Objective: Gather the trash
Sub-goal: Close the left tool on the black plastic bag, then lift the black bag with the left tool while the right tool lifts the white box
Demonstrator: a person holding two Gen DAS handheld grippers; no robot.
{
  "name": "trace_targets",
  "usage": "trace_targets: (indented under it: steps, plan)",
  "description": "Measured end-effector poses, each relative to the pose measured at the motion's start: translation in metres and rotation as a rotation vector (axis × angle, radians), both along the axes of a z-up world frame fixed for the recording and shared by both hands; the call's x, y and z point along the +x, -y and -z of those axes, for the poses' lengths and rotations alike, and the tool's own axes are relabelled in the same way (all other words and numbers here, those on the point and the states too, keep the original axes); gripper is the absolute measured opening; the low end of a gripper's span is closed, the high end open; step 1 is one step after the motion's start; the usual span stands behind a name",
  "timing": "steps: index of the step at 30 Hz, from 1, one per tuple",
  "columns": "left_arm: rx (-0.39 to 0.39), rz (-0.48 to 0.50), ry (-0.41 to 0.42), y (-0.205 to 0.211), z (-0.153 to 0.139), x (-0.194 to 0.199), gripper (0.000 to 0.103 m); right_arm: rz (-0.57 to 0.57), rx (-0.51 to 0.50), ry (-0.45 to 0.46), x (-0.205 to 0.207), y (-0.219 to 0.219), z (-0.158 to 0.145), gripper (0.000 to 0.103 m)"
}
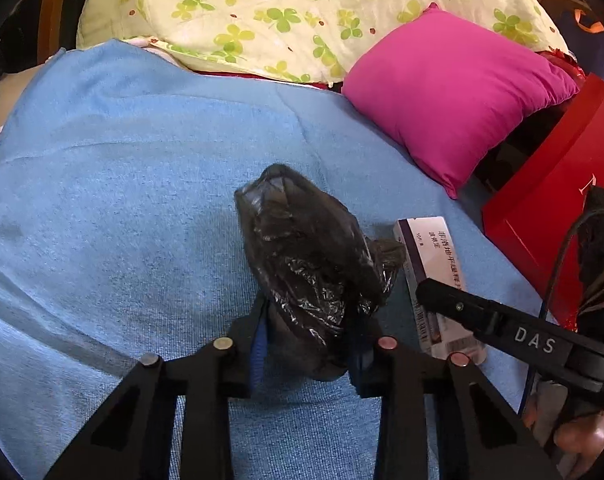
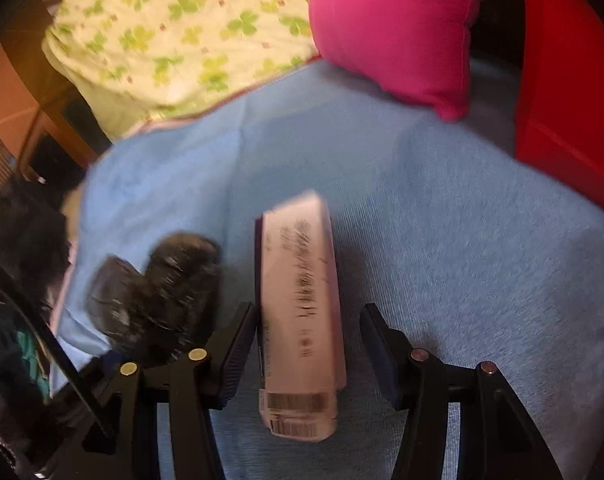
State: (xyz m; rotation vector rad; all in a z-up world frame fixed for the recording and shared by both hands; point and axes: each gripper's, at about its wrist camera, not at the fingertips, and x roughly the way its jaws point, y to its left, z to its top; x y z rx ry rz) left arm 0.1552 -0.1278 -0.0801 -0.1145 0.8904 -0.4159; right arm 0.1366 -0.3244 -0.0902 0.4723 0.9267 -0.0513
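A crumpled black plastic bag (image 1: pixel 309 256) lies on the blue blanket (image 1: pixel 122 200). My left gripper (image 1: pixel 309 332) is shut on the bag's near end. A long white medicine box (image 1: pixel 433 284) lies to the right of the bag. In the right wrist view the box (image 2: pixel 298 312) lies lengthwise between the fingers of my right gripper (image 2: pixel 307 320), which is open around it; the left finger is close to the box, the right finger stands apart. The bag (image 2: pixel 158 296) shows at the left there, blurred. The right gripper's finger (image 1: pixel 501 320) crosses over the box in the left view.
A pink pillow (image 1: pixel 453 88) lies at the back right, a clover-print quilt (image 1: pixel 282 12) across the back. A red box (image 1: pixel 553 208) stands at the right edge of the bed. Dark furniture (image 2: pixel 18 120) is at the left.
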Motion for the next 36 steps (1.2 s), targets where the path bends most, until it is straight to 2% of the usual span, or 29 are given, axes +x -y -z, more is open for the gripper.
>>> trace_targets:
  steps: [1, 3, 10, 18, 22, 28, 31, 33, 34, 36]
  plan:
    - [0.004, -0.001, 0.007, 0.0, -0.002, -0.001, 0.029, -0.002, -0.009, 0.008, -0.001, 0.0, -0.003, 0.041]
    - [0.008, -0.007, 0.036, -0.002, -0.01, -0.006, 0.026, 0.001, -0.004, 0.027, -0.004, 0.002, -0.011, 0.037]
    - [0.022, -0.024, 0.169, -0.009, -0.051, -0.037, 0.025, 0.007, -0.001, 0.111, -0.026, 0.009, -0.04, 0.032]
    - [0.104, -0.073, 0.319, -0.012, -0.094, -0.106, 0.025, -0.021, -0.042, 0.206, -0.064, 0.003, -0.081, 0.03]
    - [0.115, -0.079, 0.305, -0.022, -0.097, -0.132, 0.025, -0.039, -0.046, 0.199, -0.083, 0.008, -0.083, 0.03]
    - [0.137, -0.083, 0.289, -0.022, -0.094, -0.149, 0.025, -0.077, 0.033, 0.128, -0.095, 0.014, -0.063, 0.031]
    - [0.129, -0.091, 0.284, -0.019, -0.094, -0.156, 0.025, -0.069, 0.01, 0.116, -0.091, 0.015, -0.059, 0.035]
    - [0.12, -0.093, 0.277, -0.02, -0.092, -0.158, 0.025, -0.065, 0.016, 0.109, -0.09, 0.017, -0.059, 0.055]
    - [0.127, -0.093, 0.277, -0.019, -0.091, -0.158, 0.025, -0.067, 0.026, 0.107, -0.091, 0.018, -0.058, 0.073]
    - [0.148, -0.091, 0.28, -0.019, -0.089, -0.158, 0.025, -0.076, 0.034, 0.103, -0.092, 0.018, -0.06, 0.074]
